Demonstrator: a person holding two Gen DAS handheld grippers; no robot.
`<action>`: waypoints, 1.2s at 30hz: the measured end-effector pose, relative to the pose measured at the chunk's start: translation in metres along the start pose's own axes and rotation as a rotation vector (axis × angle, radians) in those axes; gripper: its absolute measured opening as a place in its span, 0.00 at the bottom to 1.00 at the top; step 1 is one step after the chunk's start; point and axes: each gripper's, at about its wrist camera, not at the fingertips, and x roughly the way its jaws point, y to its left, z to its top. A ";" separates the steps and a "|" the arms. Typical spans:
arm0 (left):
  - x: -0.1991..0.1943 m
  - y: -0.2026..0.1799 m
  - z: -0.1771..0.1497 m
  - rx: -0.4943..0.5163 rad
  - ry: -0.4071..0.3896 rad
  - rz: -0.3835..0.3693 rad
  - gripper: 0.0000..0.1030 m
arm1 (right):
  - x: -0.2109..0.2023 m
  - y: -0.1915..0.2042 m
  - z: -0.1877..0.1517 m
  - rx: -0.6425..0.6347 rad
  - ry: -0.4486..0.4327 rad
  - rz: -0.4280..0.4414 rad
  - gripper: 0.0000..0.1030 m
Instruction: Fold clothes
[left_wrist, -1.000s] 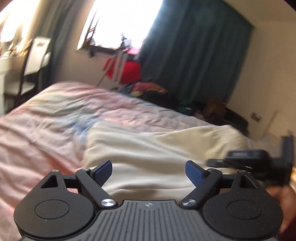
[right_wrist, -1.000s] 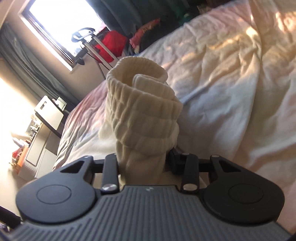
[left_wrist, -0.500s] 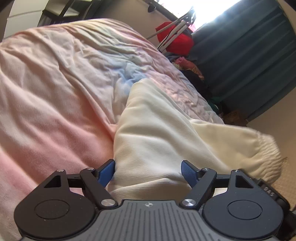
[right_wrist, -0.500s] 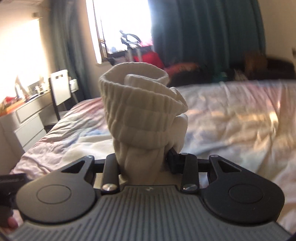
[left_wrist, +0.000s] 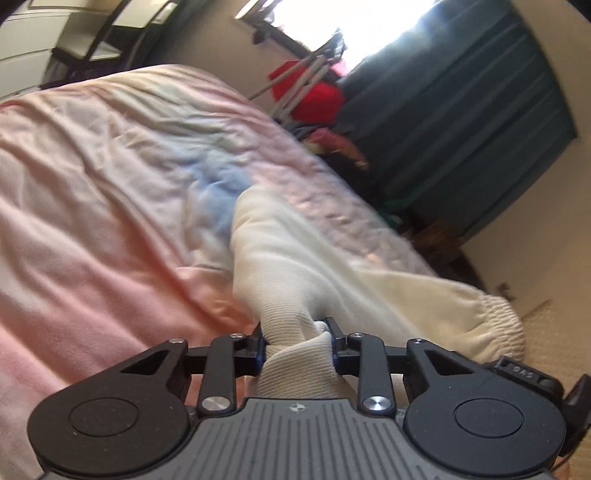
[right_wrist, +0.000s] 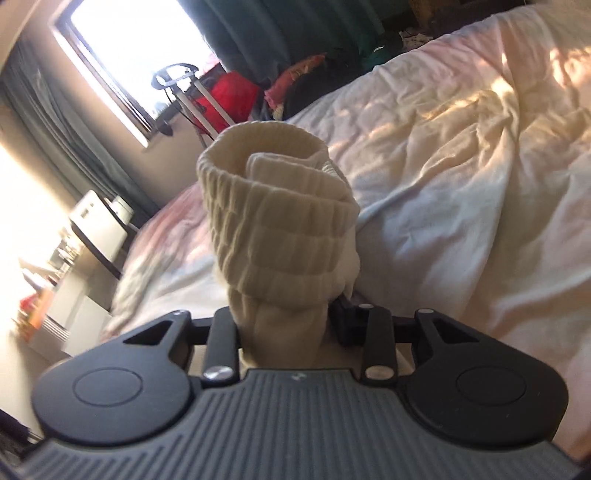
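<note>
1. Softly draped, the cream knit garment (left_wrist: 295, 258) lies across the pink bedspread (left_wrist: 92, 221), its gathered cuff (left_wrist: 498, 317) hanging near the bed's edge.
2. It looks light, limp and stretchy, so it will likely sag between holds; ribbed hems give the firmest purchase.
3. The left gripper (left_wrist: 297, 339) has its jaws clamped on a bunched ribbed edge.
4. The right gripper (right_wrist: 284, 325) pinches another ribbed cuff (right_wrist: 273, 206), which stands up above its jaws.

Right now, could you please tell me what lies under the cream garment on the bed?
The cream garment lies on the pink bedspread, with one end clamped in the left hand-held gripper. Whatever is beneath its middle is covered and cannot be seen.
</note>
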 end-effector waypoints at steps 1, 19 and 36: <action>-0.005 -0.012 0.002 0.023 -0.007 -0.032 0.28 | -0.012 -0.001 0.004 0.029 -0.007 0.019 0.34; 0.326 -0.353 0.070 0.373 -0.003 -0.268 0.26 | -0.049 -0.135 0.289 0.187 -0.332 -0.184 0.34; 0.506 -0.245 -0.016 0.542 0.277 -0.251 0.42 | 0.066 -0.300 0.169 0.452 -0.406 -0.175 0.44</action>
